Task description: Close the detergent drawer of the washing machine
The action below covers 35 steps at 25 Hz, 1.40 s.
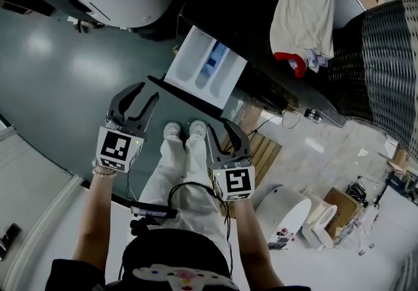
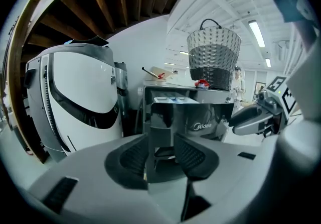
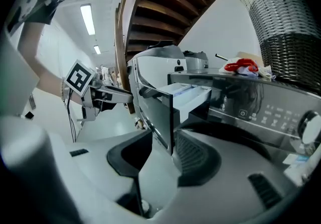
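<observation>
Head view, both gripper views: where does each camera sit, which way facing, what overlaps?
Head view: on the person's head, facing steeply down; shows forearms, left gripper, right gripper, pulled-out white plastic detergent drawer.
Left gripper view: on the left gripper, along its open jaws, facing the drawer's front; right gripper at frame right.
Right gripper view: on the right gripper, along its open jaws, seeing the drawer side-on; left gripper at frame left.
Shared: all three show the drawer.

At your right you have a wicker basket [image 1: 385,48], a red-trimmed white cloth [image 1: 302,9] just beside it; at your left, a rounded white appliance [image 1: 108,8].
</observation>
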Motion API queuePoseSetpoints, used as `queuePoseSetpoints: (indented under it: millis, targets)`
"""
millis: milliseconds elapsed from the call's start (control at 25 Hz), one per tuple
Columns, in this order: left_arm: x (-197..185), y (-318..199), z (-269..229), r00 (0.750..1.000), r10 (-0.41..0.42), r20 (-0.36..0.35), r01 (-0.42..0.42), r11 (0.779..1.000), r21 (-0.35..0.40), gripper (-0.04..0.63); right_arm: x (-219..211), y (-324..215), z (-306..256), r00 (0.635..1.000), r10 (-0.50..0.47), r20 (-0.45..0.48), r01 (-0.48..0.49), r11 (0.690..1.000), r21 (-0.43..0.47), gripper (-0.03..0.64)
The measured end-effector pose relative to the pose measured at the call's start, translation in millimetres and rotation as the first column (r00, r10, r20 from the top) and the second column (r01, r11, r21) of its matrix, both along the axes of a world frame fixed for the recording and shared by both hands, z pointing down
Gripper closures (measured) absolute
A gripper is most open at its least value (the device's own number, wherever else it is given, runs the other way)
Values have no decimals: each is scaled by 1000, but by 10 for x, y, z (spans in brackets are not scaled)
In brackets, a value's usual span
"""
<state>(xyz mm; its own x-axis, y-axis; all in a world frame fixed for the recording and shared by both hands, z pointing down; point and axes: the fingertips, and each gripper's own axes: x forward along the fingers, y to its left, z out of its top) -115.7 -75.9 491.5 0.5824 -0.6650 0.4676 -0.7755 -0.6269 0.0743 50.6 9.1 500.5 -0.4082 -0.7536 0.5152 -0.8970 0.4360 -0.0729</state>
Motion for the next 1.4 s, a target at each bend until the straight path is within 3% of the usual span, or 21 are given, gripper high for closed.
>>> queuePoseSetpoints:
  millis: [440, 720, 1080, 1400]
  targets:
    - [22, -156, 170, 999, 31, 31, -31, 999, 12, 420, -119, -97, 24, 999, 18, 27, -19, 1000, 3, 480]
    - [29, -209, 164, 999, 30, 11, -30, 999, 26, 420, -90, -128, 76, 998, 55, 6, -55, 998, 15, 488]
    - [66, -190, 172, 998, 51, 39, -52, 999, 16, 434, 24, -153, 109, 989, 150, -3, -150, 989, 5, 528]
    - [76, -197, 168, 997, 56, 54, -56, 998, 11, 443, 21, -163, 110, 990, 143, -19, -142, 990, 5, 528]
